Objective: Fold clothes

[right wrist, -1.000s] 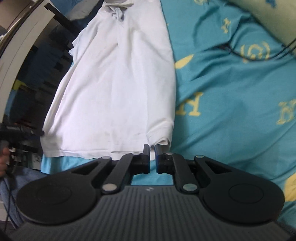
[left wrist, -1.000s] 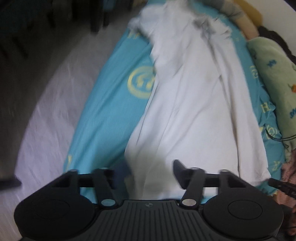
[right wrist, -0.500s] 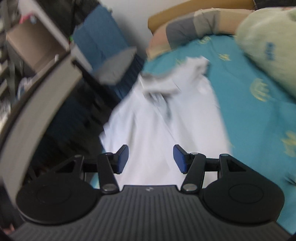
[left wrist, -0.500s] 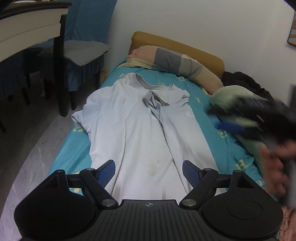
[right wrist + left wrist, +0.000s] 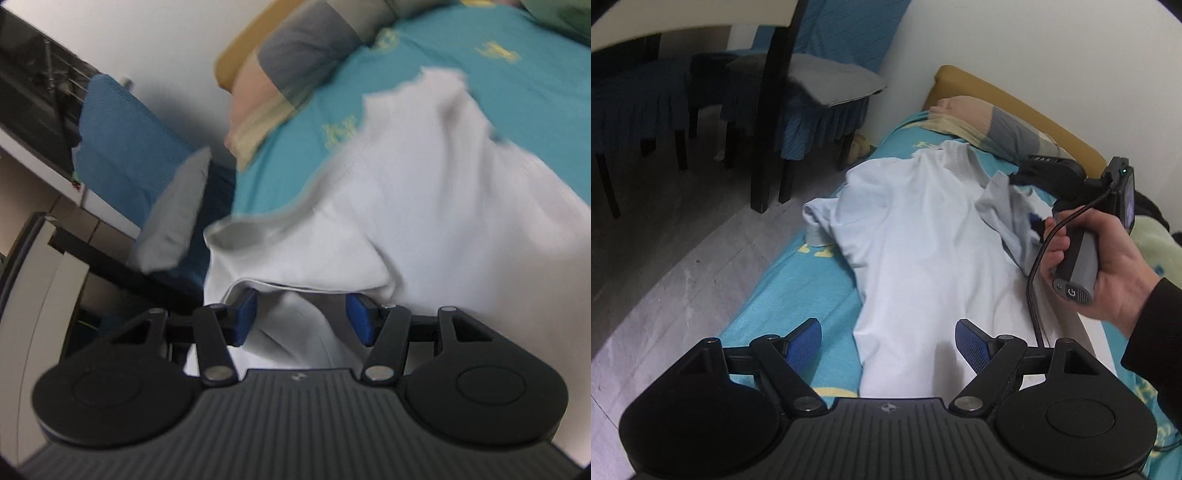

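Left wrist: left gripper [image 5: 888,341] fingers apart, just widened, nothing clamped; white shirt [image 5: 923,243] lies flat on teal bed sheet [image 5: 783,291], running ahead from between the fingers. Right hand [image 5: 1097,258] ahead-right holds the other tool.

Right wrist: right gripper [image 5: 301,317] fingers apart, just opened; shirt fabric [image 5: 388,221] bunched between and over the fingertips, unpinched.

T-shirt [image 5: 923,240] lay lengthwise on bed [image 5: 798,295]; pillow [image 5: 990,122] behind its collar, against headboard [image 5: 1015,99]; chair [image 5: 812,96] left, on floor [image 5: 676,266].
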### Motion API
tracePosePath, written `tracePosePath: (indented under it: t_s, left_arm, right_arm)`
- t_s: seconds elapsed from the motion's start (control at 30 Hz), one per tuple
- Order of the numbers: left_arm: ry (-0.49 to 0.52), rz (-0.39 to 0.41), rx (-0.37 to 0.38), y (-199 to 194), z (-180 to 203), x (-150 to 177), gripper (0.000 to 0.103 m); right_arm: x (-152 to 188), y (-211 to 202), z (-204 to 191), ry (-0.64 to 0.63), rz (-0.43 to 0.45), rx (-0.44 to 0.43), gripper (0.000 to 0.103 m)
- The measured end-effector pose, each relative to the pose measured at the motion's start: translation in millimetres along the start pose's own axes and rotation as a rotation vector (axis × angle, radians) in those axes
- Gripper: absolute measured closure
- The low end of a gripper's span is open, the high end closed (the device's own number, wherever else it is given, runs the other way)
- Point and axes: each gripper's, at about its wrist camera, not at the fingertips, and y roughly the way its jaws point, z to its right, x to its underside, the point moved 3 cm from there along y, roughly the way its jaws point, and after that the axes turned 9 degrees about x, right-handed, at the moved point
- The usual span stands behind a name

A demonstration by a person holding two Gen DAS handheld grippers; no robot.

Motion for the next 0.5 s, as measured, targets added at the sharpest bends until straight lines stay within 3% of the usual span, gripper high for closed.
tracePosePath:
  t_s: [0.17, 0.27, 0.4, 0.5]
  left_arm:
    - [-0.051, 0.026, -0.01, 0, -19, -5, 0.022]
    - [-0.07, 0.044, -0.021, -6, -25, -8, 0.022]
    - [-0.068, 0.071, -0.057, -18, -30, -14, 0.022]
    - [-0.069, 0.081, -0.104, -31, -39, -14, 0.022]
  right_arm:
    - [-18, 20, -60, -0.262, 0.038, 0.002, 0.046]
    - [-9, 13, -113, -0.52, 0.069, 0.002, 0.046]
    - [37, 1, -168, -0.838, 0.028, -0.04, 0.048]
    - [92, 5, -191, -1.054, -0.114, -0.052, 0.048]
